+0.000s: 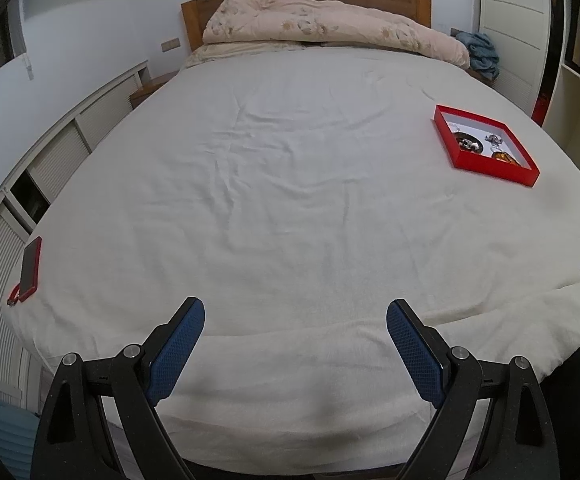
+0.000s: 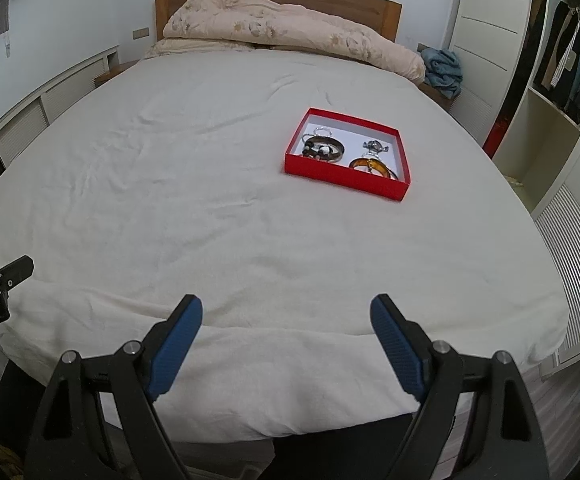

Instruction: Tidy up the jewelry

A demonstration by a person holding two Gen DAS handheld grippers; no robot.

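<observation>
A shallow red tray (image 2: 344, 179) with a white floor lies on the bed's right half; it also shows in the left wrist view (image 1: 490, 165). In it lie a dark bangle with beads (image 2: 324, 149), an amber bangle (image 2: 373, 167), a silver piece (image 2: 375, 145) and a clear ring-shaped piece (image 2: 322, 132). My left gripper (image 1: 295, 314) is open and empty over the bed's foot edge. My right gripper (image 2: 286, 312) is open and empty, well short of the tray.
The white sheet (image 2: 170, 200) covers the bed. A bunched floral duvet (image 2: 282, 28) lies at the wooden headboard. A phone in a red case (image 1: 30, 268) lies at the bed's left edge. White cabinets stand on the left, an open wardrobe (image 2: 562, 92) on the right.
</observation>
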